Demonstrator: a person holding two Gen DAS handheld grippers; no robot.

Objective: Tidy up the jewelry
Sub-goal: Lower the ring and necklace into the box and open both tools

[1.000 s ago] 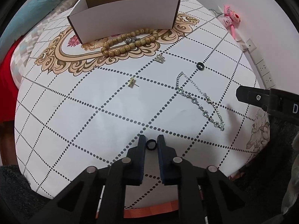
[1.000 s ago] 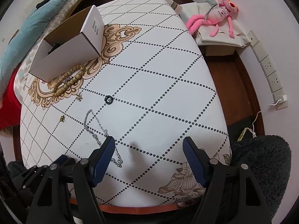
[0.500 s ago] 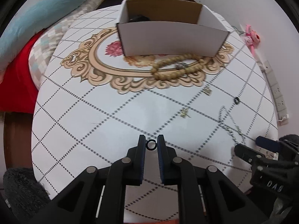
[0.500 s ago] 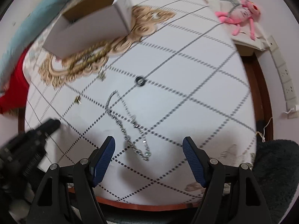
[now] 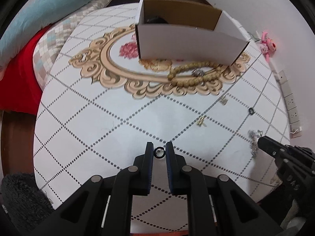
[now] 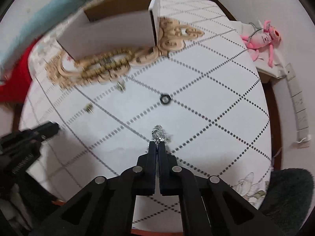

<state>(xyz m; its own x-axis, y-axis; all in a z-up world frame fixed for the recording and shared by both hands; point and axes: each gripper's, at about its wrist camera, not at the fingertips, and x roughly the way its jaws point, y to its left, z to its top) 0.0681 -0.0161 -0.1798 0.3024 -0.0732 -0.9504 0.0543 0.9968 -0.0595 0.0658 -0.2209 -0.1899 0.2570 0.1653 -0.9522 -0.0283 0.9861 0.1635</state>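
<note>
Your left gripper [image 5: 159, 151] has its jaws pinched on a small black ring [image 5: 159, 152], held between the blue pads [image 5: 149, 155] low-centre in the left wrist view, above the white dotted-diamond tablecloth [image 5: 98, 122]. Your right gripper [image 6: 157, 145] has jaws clenched nearly flat together on a silver crystal chain necklace [image 6: 158, 133], which sits bunched at the tips, centre of the right wrist view; whether it's lifted off the cloth, can't tell.

Outward in the right view: a second black ring [image 6: 165, 99] lies on the cloth just above centre, apart from the necklace. Two small gold-coloured pieces lie to its left, one [image 6: 120, 86] upper, one [image 6: 89, 108] lower-left. A tan wooden bead strand w/ a silver charm [image 6: 104, 64] lies upper left, just in front of the white cardboard box w/ brown inside [image 6: 110, 33], which sits on the gold scroll print.

In the left view the box [image 5: 189, 43] is top centre, something dark inside at its left end. Pink plush toy [image 6: 262, 38] sits upper right, off the table. Right view's upper left is motion-blurred.
</note>
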